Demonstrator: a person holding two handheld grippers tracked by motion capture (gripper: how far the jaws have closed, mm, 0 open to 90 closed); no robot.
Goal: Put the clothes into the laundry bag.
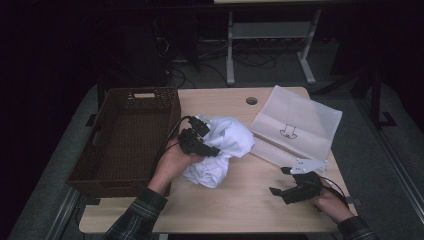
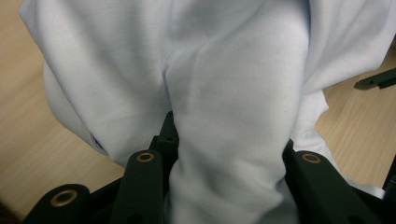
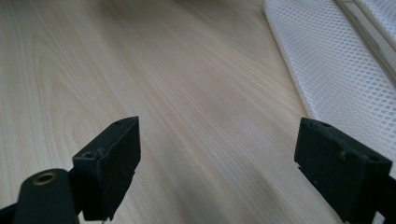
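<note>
A crumpled white cloth (image 1: 225, 145) lies bunched in the middle of the wooden table (image 1: 240, 205). My left gripper (image 1: 210, 148) is at the cloth's left side, shut on a thick fold of it. In the left gripper view the cloth (image 2: 229, 93) runs taut between the jaws and hides their tips. My right gripper (image 1: 280, 180) hovers low over bare wood near the front right, open with nothing between its jaws (image 3: 224, 158). A white mesh bag (image 1: 295, 125) lies flat at the back right, and its edge (image 3: 341, 70) reaches past the right jaw.
A dark wicker basket (image 1: 125, 100), empty, stands along the table's left side next to the left hand. A round cable hole (image 1: 251, 100) is near the back edge. Table legs and cables stand on the floor behind.
</note>
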